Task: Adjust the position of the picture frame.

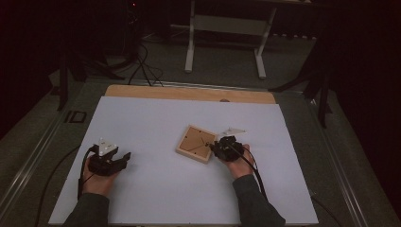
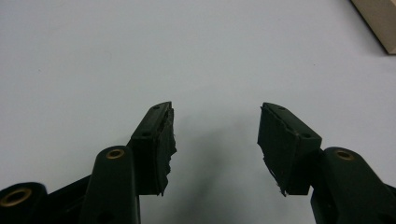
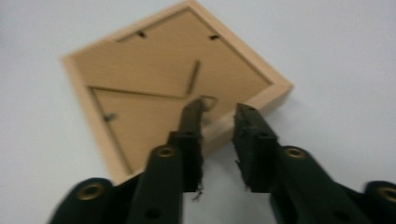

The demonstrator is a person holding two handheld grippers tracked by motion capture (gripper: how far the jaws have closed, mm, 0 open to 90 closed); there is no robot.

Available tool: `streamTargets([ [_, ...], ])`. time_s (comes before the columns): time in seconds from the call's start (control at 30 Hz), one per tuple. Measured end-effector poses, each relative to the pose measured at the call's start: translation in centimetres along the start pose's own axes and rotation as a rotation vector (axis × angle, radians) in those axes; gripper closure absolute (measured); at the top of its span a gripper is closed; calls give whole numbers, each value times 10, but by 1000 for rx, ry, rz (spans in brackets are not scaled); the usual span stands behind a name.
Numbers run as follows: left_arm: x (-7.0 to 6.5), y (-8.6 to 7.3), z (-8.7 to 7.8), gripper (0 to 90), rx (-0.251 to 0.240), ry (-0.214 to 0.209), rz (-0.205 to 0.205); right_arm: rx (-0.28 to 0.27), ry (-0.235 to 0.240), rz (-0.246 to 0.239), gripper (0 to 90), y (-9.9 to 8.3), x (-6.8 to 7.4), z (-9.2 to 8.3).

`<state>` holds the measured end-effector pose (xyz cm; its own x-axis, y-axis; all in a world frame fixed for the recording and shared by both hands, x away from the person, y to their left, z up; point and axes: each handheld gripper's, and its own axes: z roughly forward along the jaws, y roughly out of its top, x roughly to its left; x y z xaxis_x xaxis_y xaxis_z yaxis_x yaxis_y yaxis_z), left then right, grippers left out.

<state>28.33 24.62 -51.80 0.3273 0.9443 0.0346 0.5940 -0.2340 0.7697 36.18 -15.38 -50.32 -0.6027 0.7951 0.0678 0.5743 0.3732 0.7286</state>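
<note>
On the desk (image 1: 142, 189), white sheet over it, a wooden frame (image 1: 196, 143) lies back side up near the middle, turned diamond-wise to the person. Right tool (image 1: 218, 147) is at the frame's right corner; left tool (image 1: 124, 157) sits well apart on the left, over bare sheet.

Risks as I see them:
- Right jaws straddle the frame's edge near the corner. If they shut there, the grip is off-centre and the frame will likely pivot or swing when lifted.
- The rim looks smooth and the pads are ragged, so slip is likely, and the frame could drop back onto the desk.
- One jaw tip sits close to the small metal hanger (image 3: 209, 100) on the backing. It could snag, bend the hanger or pop the backing loose.
- Pushing sideways instead of clamping just skates the frame across the sheet.

Tool state:
- Right tool (image 3: 218, 108): jaws partly apart, nothing clamped. One tip over the backing, the other just beyond the rim; can't tell whether a pad touches wood.
- Left tool (image 2: 215, 108): jaws wide apart, nothing between them, only a frame corner (image 2: 380, 21) far off.
</note>
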Motion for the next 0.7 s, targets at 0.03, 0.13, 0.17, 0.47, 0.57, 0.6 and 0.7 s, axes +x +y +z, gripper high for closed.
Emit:
streamTargets([
  [0.03,0,0,0,454,1,0,1,2,10,11,625,0,1,0],
  [0.13,0,0,0,454,2,1,-1,11,36,34,576,-2,5,1],
  [0.17,0,0,0,454,1,1,-3,15,41,40,560,-2,6,2],
  [0.47,0,0,0,454,0,0,-3,36,42,99,547,-7,6,7],
  [0.57,0,0,0,454,2,0,-1,37,53,100,557,-7,4,6],
  [0.6,0,0,0,454,2,0,0,38,54,97,559,-7,4,6],
  [0.7,0,0,1,454,5,0,-2,39,65,95,590,-6,4,6],
])
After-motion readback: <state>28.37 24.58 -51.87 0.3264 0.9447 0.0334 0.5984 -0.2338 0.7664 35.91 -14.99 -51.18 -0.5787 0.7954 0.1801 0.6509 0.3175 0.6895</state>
